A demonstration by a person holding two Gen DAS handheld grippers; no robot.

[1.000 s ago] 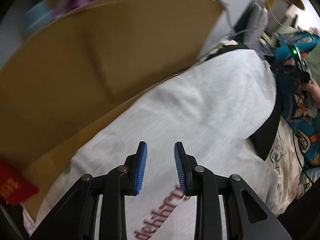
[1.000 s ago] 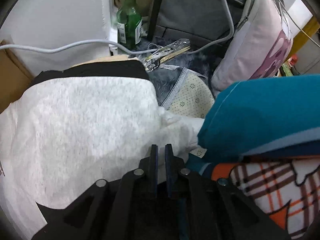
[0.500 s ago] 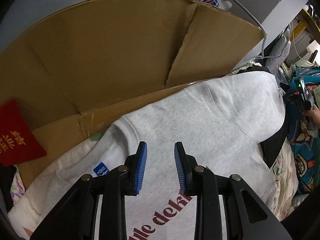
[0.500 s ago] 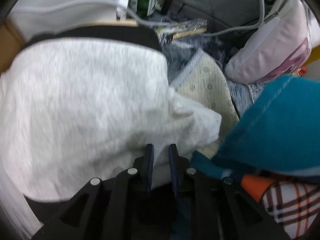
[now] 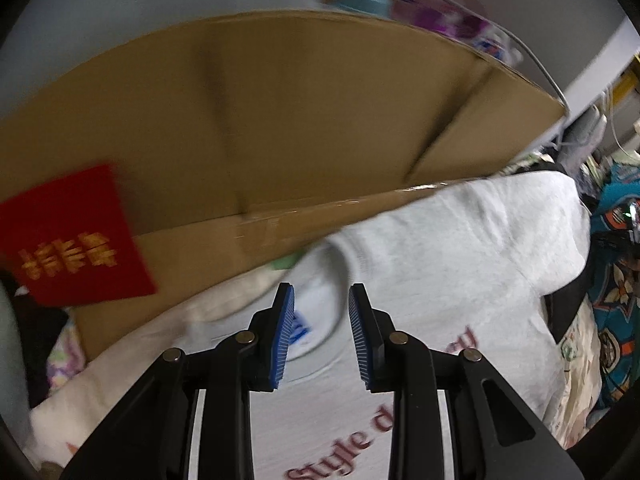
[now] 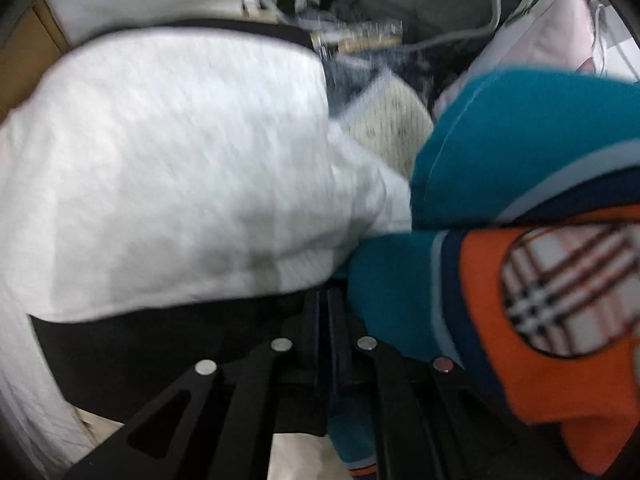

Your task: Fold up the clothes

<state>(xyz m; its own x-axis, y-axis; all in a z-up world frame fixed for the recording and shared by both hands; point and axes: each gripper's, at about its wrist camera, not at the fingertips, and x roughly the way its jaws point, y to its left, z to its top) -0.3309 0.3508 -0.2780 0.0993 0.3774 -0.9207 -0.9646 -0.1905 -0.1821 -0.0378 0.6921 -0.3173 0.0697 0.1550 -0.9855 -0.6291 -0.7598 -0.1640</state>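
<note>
The grey sweatshirt point(image 5: 460, 248) was spread beside a cardboard box point(image 5: 280, 120), the left gripper point(image 5: 321, 336) fingers parted above its collar, the right gripper point(image 6: 325, 312) fingers just pressed together, nothing visibly pinched.

- We see a patterned sheet point(image 5: 576, 344) carrying everything.
- On it lies the grey sweatshirt point(image 5: 460, 248).
- Against the sweatshirt's far edge stands a cardboard box point(image 5: 280, 120).
- Just beside the sweatshirt lies a teal blanket point(image 6: 520, 140).

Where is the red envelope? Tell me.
In the left wrist view, the red envelope sits at far left, against the cardboard box, above the grey sweatshirt.
</note>
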